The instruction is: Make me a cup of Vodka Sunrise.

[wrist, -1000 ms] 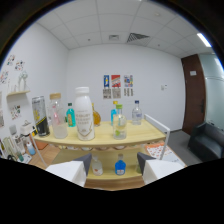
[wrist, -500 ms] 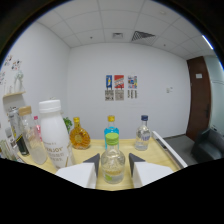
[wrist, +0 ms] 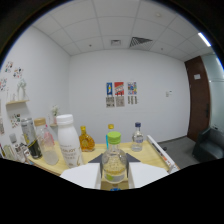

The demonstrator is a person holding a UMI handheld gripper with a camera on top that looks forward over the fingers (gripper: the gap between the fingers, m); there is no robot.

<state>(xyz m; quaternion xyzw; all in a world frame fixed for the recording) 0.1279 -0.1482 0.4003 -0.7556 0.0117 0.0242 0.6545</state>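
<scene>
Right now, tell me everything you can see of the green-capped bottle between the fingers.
The green-capped bottle is small, of clear plastic by its look, with a pale green screw cap still on and a rounded, ribbed body holding pale yellowish liquid low down. It stands upright between the gripper's two white fingers, which flank it closely; whether they press on it cannot be told. A blue-labelled bottle with a yellow cap stands just behind it.

My gripper (wrist: pixel 116 172) shows two pale, whitish fingers (wrist: pixel 82 176) with flat, angular tops and dark inner edges.
</scene>
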